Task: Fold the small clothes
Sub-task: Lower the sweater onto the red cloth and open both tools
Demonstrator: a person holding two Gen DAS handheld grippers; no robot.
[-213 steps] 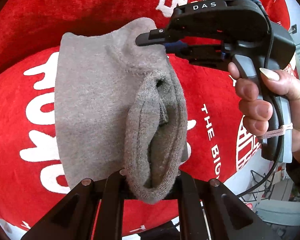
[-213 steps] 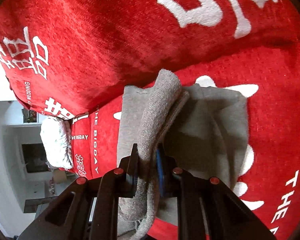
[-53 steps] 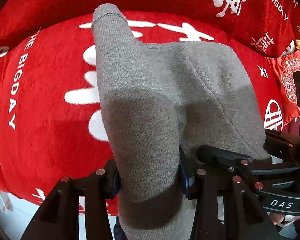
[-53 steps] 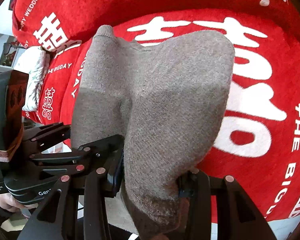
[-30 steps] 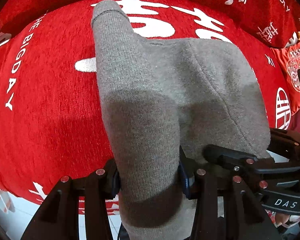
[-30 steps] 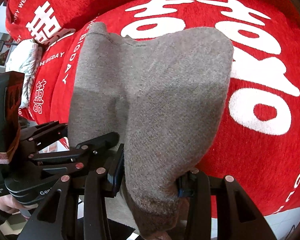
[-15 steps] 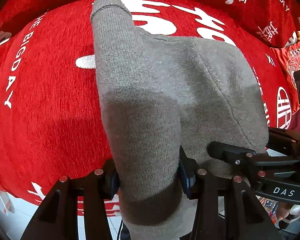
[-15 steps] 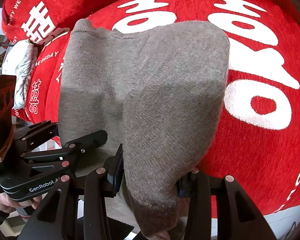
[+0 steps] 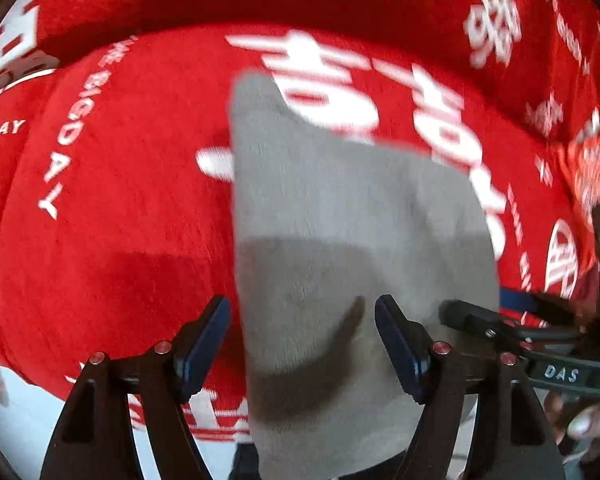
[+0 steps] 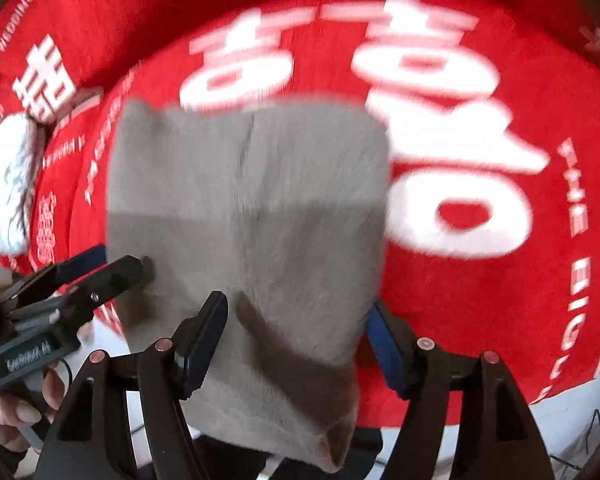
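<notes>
A grey knitted garment (image 9: pixel 340 220) lies folded on the red cover, and its near edge hangs over the front. My left gripper (image 9: pixel 300 340) stands over that near edge, its jaws opening. The cloth lies between them, and both blue pads are off it. In the right wrist view the same garment (image 10: pixel 252 200) lies between the jaws of my right gripper (image 10: pixel 296 340), which are opening too. The left pad is clear of the cloth and the right pad sits at its edge. Each view shows the other tool: the right gripper (image 9: pixel 476 312) and the left gripper (image 10: pixel 112 264).
A red cover (image 10: pixel 500 300) with large white characters and lettering spreads under everything. Its front edge drops to a pale floor (image 9: pixel 12 412). A white fluffy item (image 10: pixel 8 184) lies at the far left. A patterned red cushion (image 9: pixel 592 168) sits at the right. A hand (image 10: pixel 20 408) holds the left tool.
Both grippers were shut on the garment's near edge. Now both have opened and let it go, and have risen slightly. The cloth has dropped flatter onto the cover.
</notes>
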